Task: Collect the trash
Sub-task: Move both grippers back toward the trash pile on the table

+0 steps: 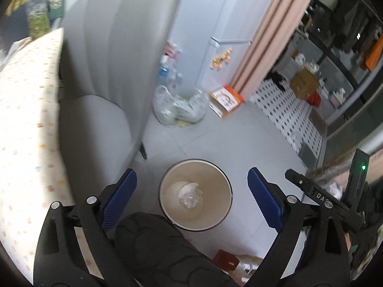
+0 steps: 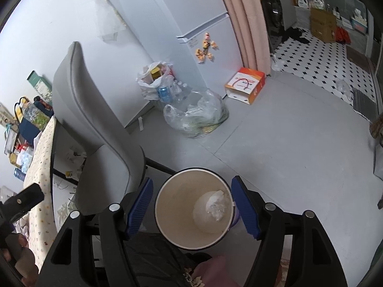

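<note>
Both hand-held grippers hover spread and empty above the trash bin (image 1: 195, 195) on the floor (image 2: 287, 148): the left hand-held gripper (image 1: 192, 199) and the right hand-held gripper (image 2: 191, 209). Crumpled plastic trash (image 2: 215, 206) already lies at the bin's bottom. Dipping lower, a finger could likely catch the rim and tip it over. A clear plastic bag (image 2: 198, 117) of waste slumps by the fridge (image 2: 205, 24).

Only "DA" reads clearly, white letters on the right gripper's black arm (image 1: 320, 197).
</note>
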Available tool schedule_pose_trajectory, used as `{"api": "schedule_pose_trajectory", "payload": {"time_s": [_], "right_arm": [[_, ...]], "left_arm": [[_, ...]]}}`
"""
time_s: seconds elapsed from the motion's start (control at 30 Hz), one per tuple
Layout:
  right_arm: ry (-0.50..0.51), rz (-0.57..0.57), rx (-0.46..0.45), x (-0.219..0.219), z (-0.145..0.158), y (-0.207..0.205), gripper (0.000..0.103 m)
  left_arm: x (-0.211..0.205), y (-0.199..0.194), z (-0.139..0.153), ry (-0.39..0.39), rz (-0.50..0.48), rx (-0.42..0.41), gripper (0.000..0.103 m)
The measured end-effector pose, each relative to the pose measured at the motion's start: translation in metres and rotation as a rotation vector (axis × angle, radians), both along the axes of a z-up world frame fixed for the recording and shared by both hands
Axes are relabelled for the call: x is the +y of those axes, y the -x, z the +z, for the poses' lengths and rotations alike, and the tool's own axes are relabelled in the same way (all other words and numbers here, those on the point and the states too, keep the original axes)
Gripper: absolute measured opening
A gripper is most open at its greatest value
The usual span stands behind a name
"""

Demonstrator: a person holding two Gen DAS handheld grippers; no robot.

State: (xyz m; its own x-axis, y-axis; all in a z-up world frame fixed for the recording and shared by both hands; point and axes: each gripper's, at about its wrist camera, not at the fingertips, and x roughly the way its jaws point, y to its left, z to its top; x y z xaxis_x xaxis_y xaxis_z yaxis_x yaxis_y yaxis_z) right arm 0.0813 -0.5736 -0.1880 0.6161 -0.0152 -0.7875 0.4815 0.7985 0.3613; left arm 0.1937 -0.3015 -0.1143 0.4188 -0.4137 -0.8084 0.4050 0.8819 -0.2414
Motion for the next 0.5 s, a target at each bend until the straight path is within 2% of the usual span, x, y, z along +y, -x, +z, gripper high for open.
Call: {"api": "schedule_pose_trajectory", "payload": {"time_s": [0.3,0.5], "right_arm": [[0.063,0.053,-0.05,0.044,0.035,-0.011,0.093],[0.122,0.097,-0.087,0.082,0.061,-0.015,0.095]], "left_arm": [[0.067,0.019,0.036,0.053,0.128,-0.102,0.096],[0.109,0.034,0.056,0.082,0.206,-0.163,0.097]]}}
